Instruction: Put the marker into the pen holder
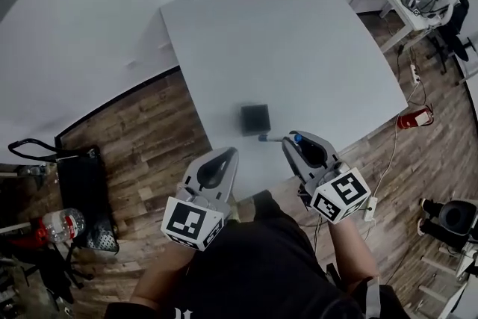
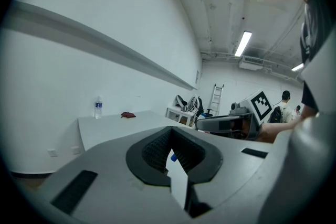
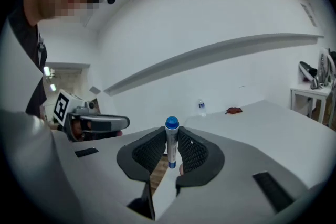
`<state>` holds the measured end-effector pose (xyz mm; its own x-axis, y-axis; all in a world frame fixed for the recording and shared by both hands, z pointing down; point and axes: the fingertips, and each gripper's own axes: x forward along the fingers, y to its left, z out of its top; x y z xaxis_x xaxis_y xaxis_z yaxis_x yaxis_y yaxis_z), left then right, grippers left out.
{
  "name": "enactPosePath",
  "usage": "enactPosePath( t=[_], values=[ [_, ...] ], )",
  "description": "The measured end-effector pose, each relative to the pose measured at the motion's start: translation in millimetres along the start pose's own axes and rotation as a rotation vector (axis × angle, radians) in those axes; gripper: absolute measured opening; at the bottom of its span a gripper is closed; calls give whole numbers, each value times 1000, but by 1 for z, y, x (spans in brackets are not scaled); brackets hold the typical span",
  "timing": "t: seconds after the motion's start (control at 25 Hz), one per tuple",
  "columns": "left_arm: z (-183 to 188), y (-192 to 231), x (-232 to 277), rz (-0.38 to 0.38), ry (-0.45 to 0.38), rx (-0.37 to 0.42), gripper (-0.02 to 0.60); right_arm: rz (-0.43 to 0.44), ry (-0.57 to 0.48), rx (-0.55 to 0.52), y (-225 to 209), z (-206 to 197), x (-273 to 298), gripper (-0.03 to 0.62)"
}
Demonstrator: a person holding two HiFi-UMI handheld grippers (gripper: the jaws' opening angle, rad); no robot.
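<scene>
The right gripper [image 1: 287, 138] is seen clamped on the blue-capped white marker [image 3: 171, 141], just beside the black square pen holder [image 1: 255, 119]. Carrying is judged underway; next, the marker must be tipped upright over the opening.

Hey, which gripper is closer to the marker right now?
Right. The right gripper is shut on the marker; the left gripper sits off to its left, not touching.
</scene>
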<state>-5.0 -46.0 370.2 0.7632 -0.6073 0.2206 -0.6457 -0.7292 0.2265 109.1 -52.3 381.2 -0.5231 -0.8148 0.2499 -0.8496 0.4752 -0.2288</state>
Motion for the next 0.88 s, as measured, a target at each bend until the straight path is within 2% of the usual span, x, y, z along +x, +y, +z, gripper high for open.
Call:
enactPosePath(
  t=[0.2,0.52,0.72,0.88],
  values=[
    [-8,12,25,59,28,-27,6,48,133,-176,-21,-29,46,75],
    [-25,35,46,158,73,-77,6,158,341,-406,-36,-102,106,75],
    [-33,43,46,222,93,-103,6,210,499,-612,-40,-146,127,75],
    [-38,50,44,257,103,-122,6,251,607,-725,-39,-174,134,75]
  ],
)
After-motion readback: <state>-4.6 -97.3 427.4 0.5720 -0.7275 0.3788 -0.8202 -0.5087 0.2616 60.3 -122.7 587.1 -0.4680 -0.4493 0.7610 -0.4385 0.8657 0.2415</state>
